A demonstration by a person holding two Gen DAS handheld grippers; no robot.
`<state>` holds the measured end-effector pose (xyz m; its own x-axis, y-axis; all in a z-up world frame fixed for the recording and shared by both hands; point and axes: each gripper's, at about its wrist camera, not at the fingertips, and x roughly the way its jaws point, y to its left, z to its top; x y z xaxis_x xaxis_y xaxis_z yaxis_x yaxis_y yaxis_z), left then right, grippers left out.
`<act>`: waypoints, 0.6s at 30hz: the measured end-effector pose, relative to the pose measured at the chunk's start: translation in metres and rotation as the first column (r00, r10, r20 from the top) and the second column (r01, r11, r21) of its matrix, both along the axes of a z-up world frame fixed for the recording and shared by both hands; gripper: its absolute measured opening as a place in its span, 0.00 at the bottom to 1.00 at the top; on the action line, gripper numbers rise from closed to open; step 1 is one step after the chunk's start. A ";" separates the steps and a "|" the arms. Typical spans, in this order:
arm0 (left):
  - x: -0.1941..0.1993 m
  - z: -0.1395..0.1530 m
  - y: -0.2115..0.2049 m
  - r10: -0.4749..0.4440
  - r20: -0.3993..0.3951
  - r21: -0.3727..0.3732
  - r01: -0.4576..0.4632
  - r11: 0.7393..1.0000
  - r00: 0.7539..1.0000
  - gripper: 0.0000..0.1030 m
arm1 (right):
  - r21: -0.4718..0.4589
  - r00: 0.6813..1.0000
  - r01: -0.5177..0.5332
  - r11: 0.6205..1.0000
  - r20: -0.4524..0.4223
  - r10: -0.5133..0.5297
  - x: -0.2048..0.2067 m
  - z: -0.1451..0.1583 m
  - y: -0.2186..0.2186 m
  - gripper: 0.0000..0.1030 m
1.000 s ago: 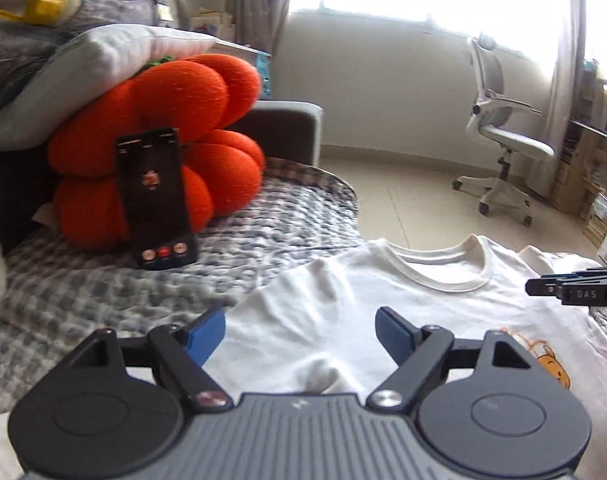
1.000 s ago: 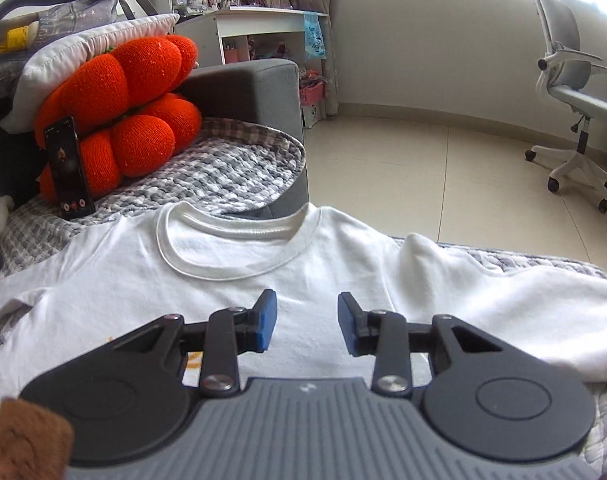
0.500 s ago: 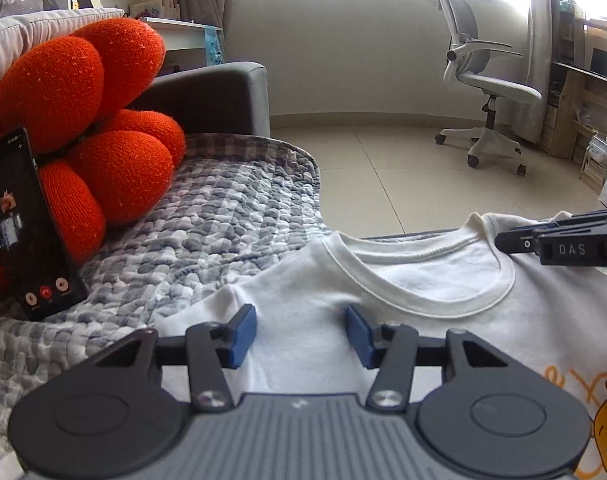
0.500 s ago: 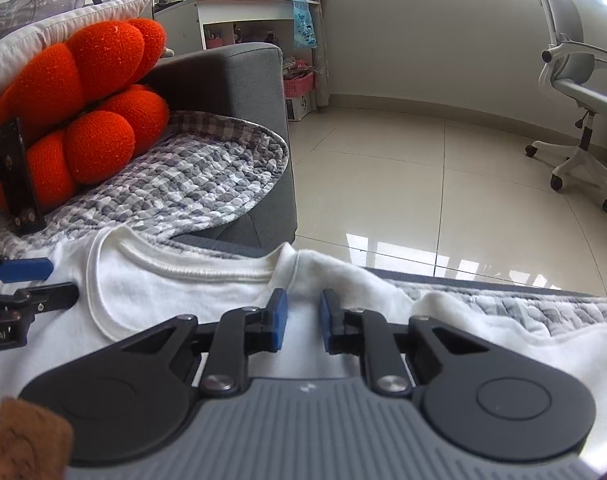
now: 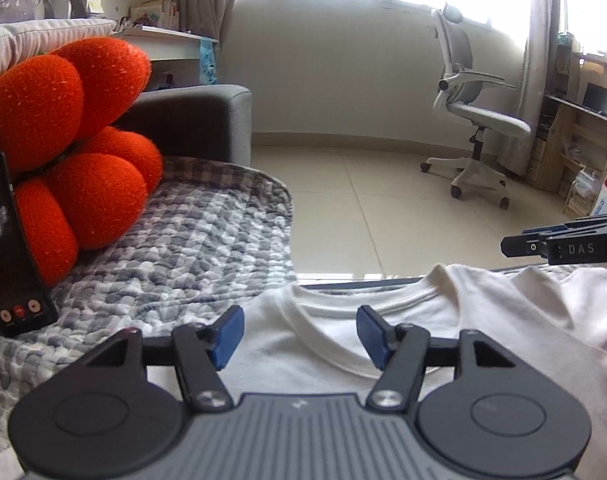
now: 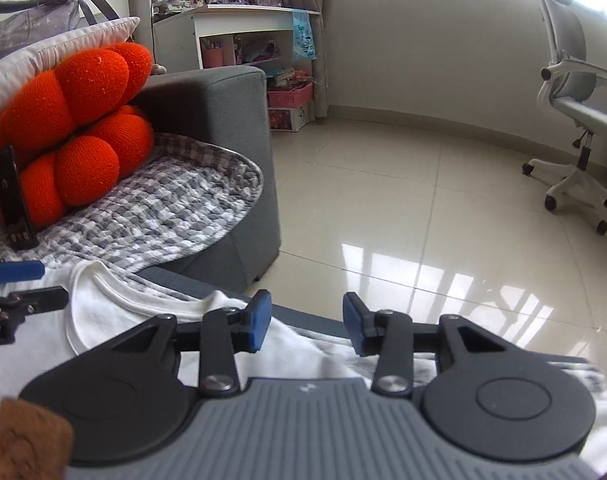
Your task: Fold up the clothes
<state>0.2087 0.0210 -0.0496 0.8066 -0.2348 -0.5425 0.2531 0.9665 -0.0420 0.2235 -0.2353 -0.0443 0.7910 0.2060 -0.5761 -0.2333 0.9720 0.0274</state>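
White cotton T-shirt (image 5: 443,332) lies flat on the grey checked quilt (image 5: 191,248), collar at the sofa's far edge. Left tool (image 5: 299,336) hangs over the collar, jaws opening, nothing pinched. Right tool (image 6: 305,322), nearly shut half a second ago, opens above the right shoulder. Orange knotted cushion (image 5: 63,132) sits left; tiled floor (image 6: 403,208) lies beyond.

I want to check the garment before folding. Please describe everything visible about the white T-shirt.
The white T-shirt looks like soft knit cotton, with a ribbed round collar. It lies spread, slightly wrinkled, its neck end toward the floor, beside the grey checked blanket. The left gripper hangs over the collar and the right gripper over the shoulder edge, both with jaws opening. No pad pinches the cloth.
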 end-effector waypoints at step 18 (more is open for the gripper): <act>-0.001 -0.034 -0.058 -0.132 -0.049 -0.066 0.129 0.989 0.990 0.86 | 0.162 0.961 0.273 0.948 -0.079 -0.264 -0.093 -0.027 -0.136 0.43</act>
